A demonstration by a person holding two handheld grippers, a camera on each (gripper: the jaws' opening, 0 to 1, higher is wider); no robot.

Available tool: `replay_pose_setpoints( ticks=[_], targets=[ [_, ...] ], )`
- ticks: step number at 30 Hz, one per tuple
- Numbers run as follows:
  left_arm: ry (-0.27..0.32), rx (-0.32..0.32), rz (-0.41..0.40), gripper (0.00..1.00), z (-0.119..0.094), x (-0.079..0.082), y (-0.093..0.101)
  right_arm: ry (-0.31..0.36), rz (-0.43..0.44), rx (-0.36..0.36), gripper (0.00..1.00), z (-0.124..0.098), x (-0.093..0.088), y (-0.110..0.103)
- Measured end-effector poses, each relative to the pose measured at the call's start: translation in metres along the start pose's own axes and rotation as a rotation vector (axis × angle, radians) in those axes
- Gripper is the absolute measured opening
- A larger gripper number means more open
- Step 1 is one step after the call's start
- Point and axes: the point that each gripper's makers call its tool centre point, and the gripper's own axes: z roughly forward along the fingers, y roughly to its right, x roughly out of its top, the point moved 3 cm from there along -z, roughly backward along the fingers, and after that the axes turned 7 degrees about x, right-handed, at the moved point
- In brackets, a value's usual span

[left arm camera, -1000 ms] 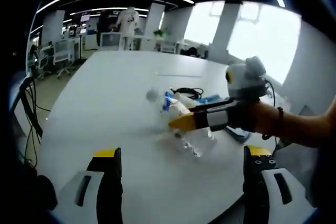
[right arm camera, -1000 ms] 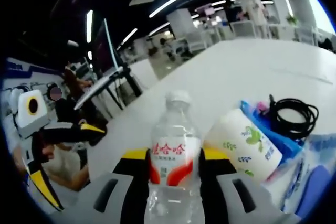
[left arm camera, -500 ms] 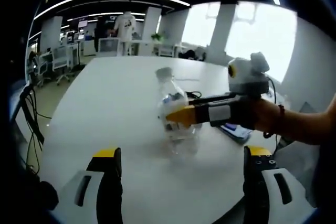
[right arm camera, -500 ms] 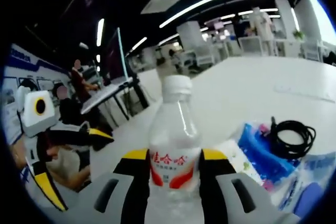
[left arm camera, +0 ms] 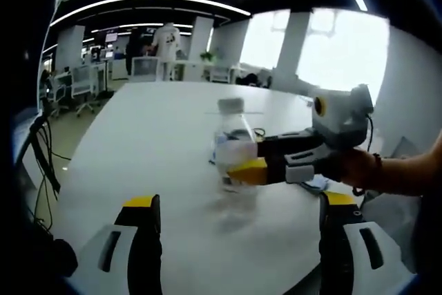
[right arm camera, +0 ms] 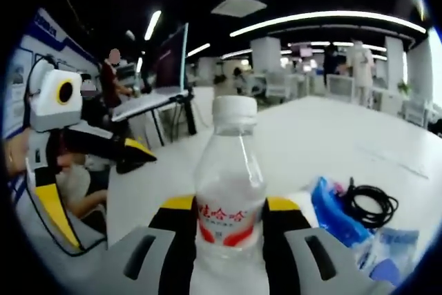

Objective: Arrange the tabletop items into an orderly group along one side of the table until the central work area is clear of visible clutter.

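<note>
The water bottle [right arm camera: 230, 184] stood upright between the jaws of the right gripper [right arm camera: 230, 213], which were clamped against its red-and-white label; it was clear plastic with a white cap. In the left gripper view the same bottle [left arm camera: 233, 160] rose over the middle of the white table [left arm camera: 138, 143], the right gripper [left arm camera: 250, 170] reaching in from the right with a hand [left arm camera: 359, 168] behind it; whether the bottle's base touched the surface could not be told. The left gripper [left arm camera: 235, 205] had its yellow-tipped jaws spread wide apart with nothing between them. Toward the table's far right edge, in the right gripper view, lay a blue packet [right arm camera: 335, 208], a coiled black cable [right arm camera: 369, 205] just beside it, and a crumpled clear wrapper [right arm camera: 387, 250] nearer the camera
</note>
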Motion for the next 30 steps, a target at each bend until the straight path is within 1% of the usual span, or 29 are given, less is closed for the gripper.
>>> replay_pose_setpoints(
  ticks=[10, 19, 23, 25, 30],
  targets=[
    [0.011, 0.005, 0.011, 0.94, -0.005, 0.002, 0.002, -0.008, -0.046, -0.034, 0.33, -0.012, -0.008, -0.008],
    [0.018, 0.009, 0.017, 0.94, -0.008, 0.003, 0.003, -0.018, -0.061, -0.038, 0.33, -0.019, -0.013, -0.009],
    [0.021, 0.012, 0.009, 0.94, -0.009, 0.004, 0.002, -0.030, -0.095, -0.035, 0.33, -0.021, -0.015, -0.013],
    [0.030, 0.012, 0.007, 0.94, -0.009, 0.006, 0.002, -0.025, -0.089, -0.043, 0.33, -0.021, -0.015, -0.012],
    [0.029, 0.009, 0.008, 0.93, -0.009, 0.007, 0.002, -0.014, -0.096, -0.054, 0.34, -0.021, -0.015, -0.013]
  ],
)
